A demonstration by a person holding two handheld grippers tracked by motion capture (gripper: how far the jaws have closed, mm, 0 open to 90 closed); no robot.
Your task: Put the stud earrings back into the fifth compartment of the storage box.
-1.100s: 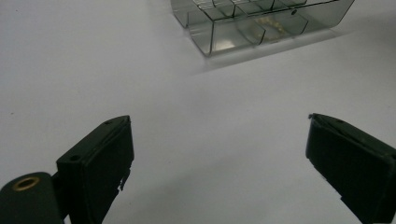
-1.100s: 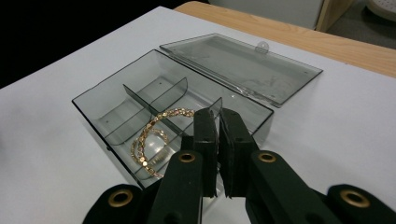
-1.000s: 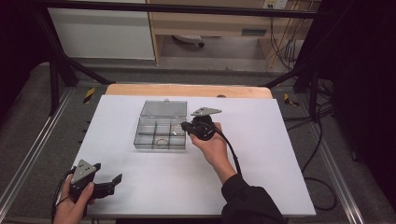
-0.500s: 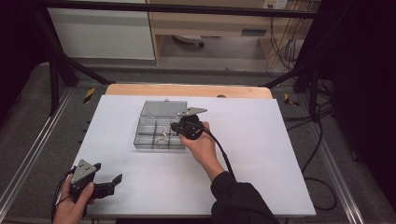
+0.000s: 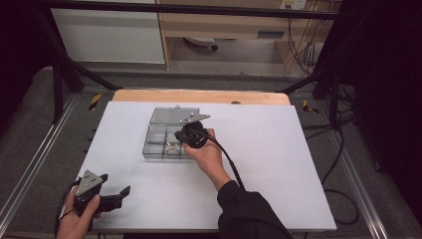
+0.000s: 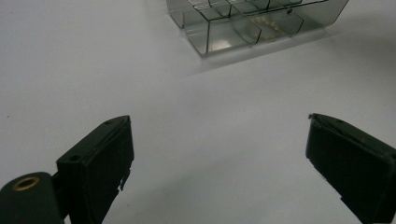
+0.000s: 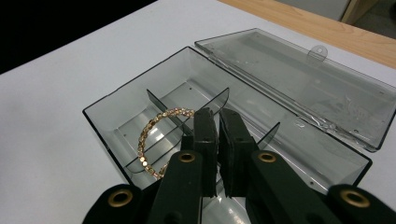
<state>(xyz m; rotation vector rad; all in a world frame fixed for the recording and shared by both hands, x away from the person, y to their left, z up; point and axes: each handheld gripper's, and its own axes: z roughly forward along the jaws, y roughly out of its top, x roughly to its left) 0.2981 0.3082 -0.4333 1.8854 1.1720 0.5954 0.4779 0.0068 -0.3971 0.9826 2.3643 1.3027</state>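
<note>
A clear plastic compartment box (image 5: 155,144) stands on the white table with its lid (image 5: 169,115) folded open behind it. A gold bead bracelet (image 7: 150,127) lies across a divider in the box's front compartments, and it is a faint ring (image 5: 172,148) in the high view. My right gripper (image 7: 218,113) is shut, with nothing between its jaws, and hangs just above the box beside the bracelet (image 5: 179,137). My left gripper (image 5: 115,183) rests in a hand near the table's front left corner. Its jaws stand wide open (image 6: 218,119) and face the box (image 6: 210,37) from a distance.
White sheet (image 5: 278,164) covers the table, with a wooden edge (image 5: 199,96) at the back. Metal rails run along both sides. Cables (image 5: 343,149) hang off the right side. The right gripper's cable (image 5: 231,162) trails along the forearm.
My right gripper has moved left from the box's right edge to over its compartments, still shut. The left gripper has stayed put.
</note>
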